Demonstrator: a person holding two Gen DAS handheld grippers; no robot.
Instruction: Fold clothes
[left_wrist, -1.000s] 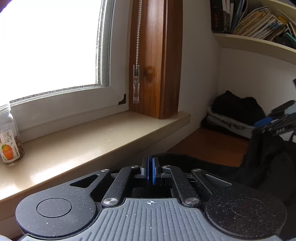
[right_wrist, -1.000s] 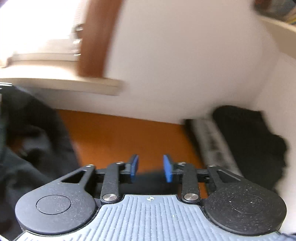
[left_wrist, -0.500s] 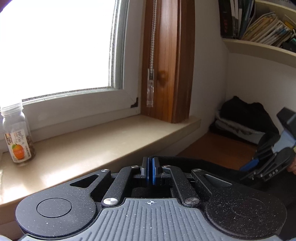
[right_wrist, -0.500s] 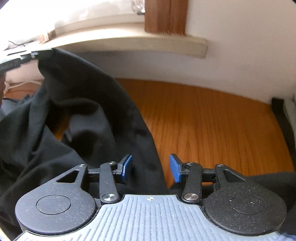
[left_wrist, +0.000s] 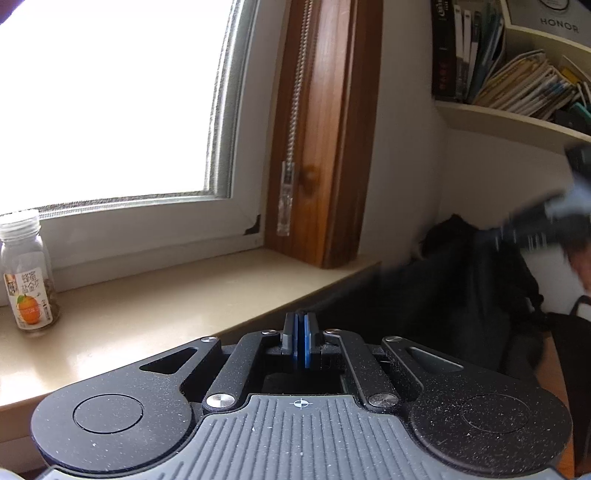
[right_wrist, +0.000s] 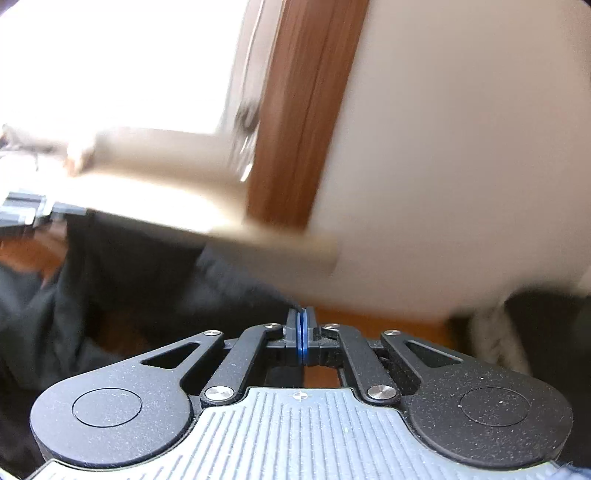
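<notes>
Since half a second ago the right gripper (right_wrist: 302, 338) has closed its fingers and swung upward, lifting the black garment (right_wrist: 122, 273).

Both grippers' fingers are pressed together: the left gripper (left_wrist: 300, 341) pinches a garment edge that runs away to the right, and the right appears to pinch cloth too, though blur hides the contact. The garment hangs between them above the wooden bench (right_wrist: 22, 253), below the windowsill (left_wrist: 155, 314). Thin cloth could slip from either pinch during this fast lift, and a wide swing might reach the glass bottle (left_wrist: 27, 273) on the sill.
</notes>
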